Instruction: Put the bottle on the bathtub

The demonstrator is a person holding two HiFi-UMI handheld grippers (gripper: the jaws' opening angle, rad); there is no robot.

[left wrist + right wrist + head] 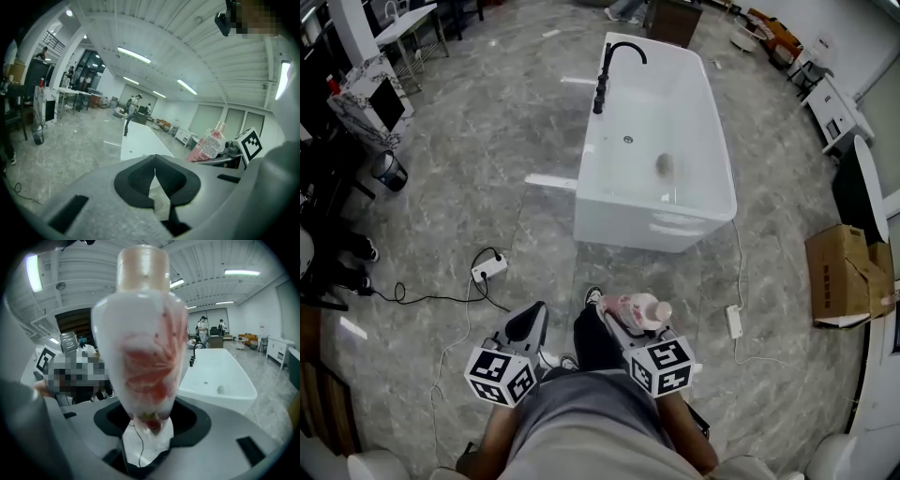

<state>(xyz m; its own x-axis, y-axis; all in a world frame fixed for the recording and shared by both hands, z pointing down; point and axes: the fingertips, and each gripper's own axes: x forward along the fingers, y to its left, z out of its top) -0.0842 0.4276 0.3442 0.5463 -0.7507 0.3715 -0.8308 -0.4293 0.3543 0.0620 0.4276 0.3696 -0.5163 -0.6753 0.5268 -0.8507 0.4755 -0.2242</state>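
The bottle point(639, 309) is pale with a pink-red label and a beige cap, and it lies in my right gripper point(617, 317), which is shut on it. In the right gripper view the bottle point(146, 348) fills the middle, with its base between the jaws of the right gripper point(149, 423). The white bathtub point(712, 141) with a black faucet point(607, 67) stands on the floor ahead of me, apart from both grippers. My left gripper point(528, 323) is held low at the left. Its pads point(140, 176) meet with nothing between them. From the left gripper view the bottle point(207, 146) shows at the right.
A small rounded object point(665, 165) lies inside the tub. On the grey stone floor are a power strip with a cable point(488, 268), a second strip point(733, 322), and a white plank point(551, 182). A cardboard box point(844, 277) stands at the right and a bin point(390, 171) at the left.
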